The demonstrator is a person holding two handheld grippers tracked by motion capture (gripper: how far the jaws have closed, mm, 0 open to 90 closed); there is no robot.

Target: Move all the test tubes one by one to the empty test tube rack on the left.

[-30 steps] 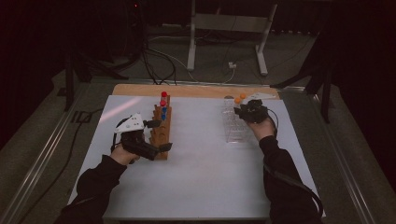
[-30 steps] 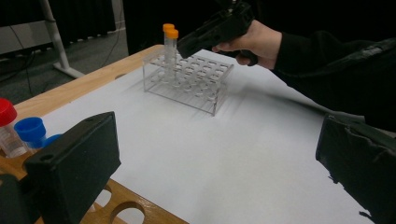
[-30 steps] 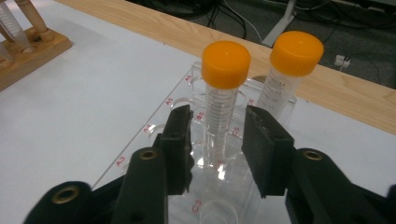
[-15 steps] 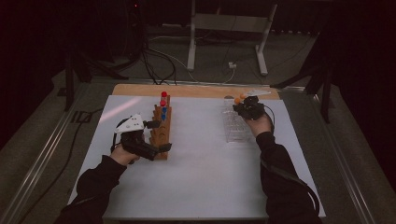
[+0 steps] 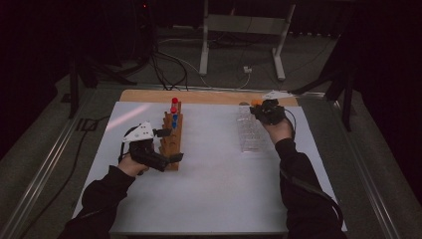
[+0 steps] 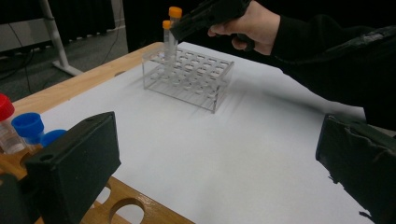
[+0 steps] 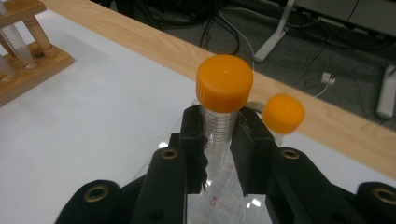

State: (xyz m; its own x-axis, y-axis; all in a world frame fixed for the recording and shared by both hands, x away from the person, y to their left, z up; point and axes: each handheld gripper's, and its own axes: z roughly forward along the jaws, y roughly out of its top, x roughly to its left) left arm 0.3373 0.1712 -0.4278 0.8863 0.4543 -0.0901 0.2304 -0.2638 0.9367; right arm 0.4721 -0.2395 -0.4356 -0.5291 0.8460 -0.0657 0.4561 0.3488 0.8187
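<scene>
My right gripper is shut on a clear tube with an orange cap, gripping it just below the cap. The tube stands upright over the far end of the clear plastic rack. A second orange-capped tube stands in that rack right beside it. My left gripper is open, its jaws wide apart on either side of the near end of the wooden rack. That rack holds tubes with red caps and blue caps. From the left gripper view, the right gripper holds its tube higher than the neighbouring one.
A white sheet covers the table, with a bare wooden strip along the far edge. Beyond the table are a metal stand and cables on the floor. The clear rack has several vacant holes.
The right gripper has shifted slightly toward the far end of the clear rack. The left hand and the wooden rack have stayed where they were.
</scene>
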